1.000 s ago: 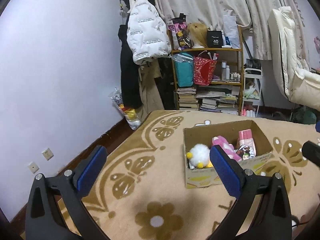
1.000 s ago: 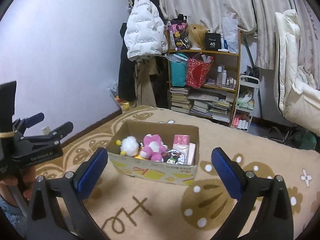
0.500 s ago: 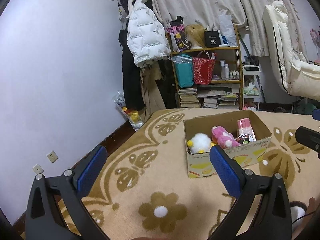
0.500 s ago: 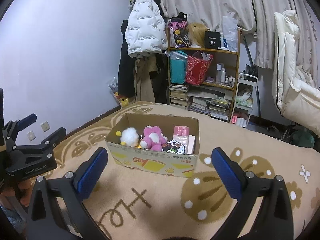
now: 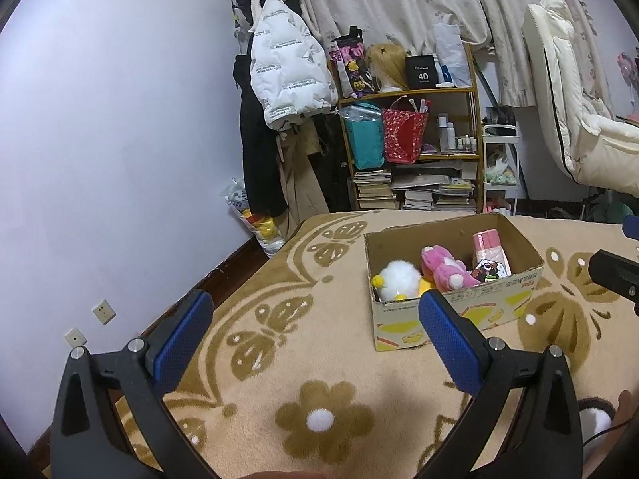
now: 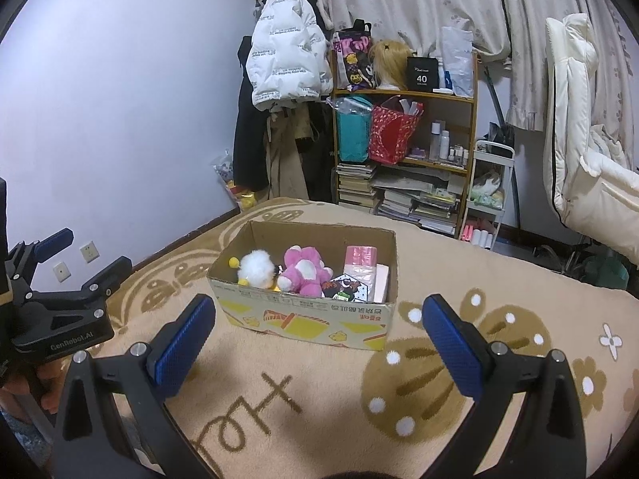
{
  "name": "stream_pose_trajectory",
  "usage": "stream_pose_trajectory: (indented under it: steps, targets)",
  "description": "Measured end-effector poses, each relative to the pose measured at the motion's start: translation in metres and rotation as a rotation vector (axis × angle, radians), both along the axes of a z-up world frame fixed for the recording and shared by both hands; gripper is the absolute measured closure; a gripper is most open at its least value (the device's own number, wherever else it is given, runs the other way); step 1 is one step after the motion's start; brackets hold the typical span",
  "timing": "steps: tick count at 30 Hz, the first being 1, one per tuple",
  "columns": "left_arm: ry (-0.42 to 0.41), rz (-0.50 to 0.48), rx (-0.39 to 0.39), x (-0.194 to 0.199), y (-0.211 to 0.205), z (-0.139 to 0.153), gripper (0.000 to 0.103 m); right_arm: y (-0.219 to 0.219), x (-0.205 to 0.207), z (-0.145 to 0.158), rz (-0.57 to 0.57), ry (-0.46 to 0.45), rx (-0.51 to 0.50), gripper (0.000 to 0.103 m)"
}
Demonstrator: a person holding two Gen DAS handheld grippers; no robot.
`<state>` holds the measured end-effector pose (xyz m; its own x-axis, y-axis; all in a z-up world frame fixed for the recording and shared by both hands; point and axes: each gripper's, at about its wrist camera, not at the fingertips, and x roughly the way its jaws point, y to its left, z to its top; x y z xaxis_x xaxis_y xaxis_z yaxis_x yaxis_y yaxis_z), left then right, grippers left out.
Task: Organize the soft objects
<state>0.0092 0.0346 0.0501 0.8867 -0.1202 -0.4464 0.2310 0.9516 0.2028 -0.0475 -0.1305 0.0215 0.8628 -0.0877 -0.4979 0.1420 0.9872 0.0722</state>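
A cardboard box stands on a beige patterned blanket. Inside lie a white fluffy toy, a pink plush, a pink pack and a small dark patterned item. My left gripper hovers open and empty, left of and nearer than the box. My right gripper is open and empty just short of the box's front wall. The left gripper's body shows at the left edge of the right wrist view.
A wooden shelf with books, bags and bottles stands behind the blanket, coats hanging beside it. A cream padded chair is at the right. Wall sockets sit low on the left wall.
Both grippers have drawn back and risen slightly, so the box looks a little farther away. Both stay open and empty. The toys in the box have not moved.
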Motion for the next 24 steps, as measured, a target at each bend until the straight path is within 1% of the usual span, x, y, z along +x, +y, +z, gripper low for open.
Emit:
stream_pose_trajectory:
  steps: [7,24]
  targets:
    - [0.017,0.01,-0.02,0.0048,0.0034,-0.0029,0.001,-0.0017,-0.0014,-0.0022,-0.01,-0.006,0.006,0.0]
    - [0.025,0.005,-0.024,0.0062,0.0042,-0.0034,0.001,-0.0064,-0.0029,-0.0019,-0.014,-0.008,0.007,0.0]
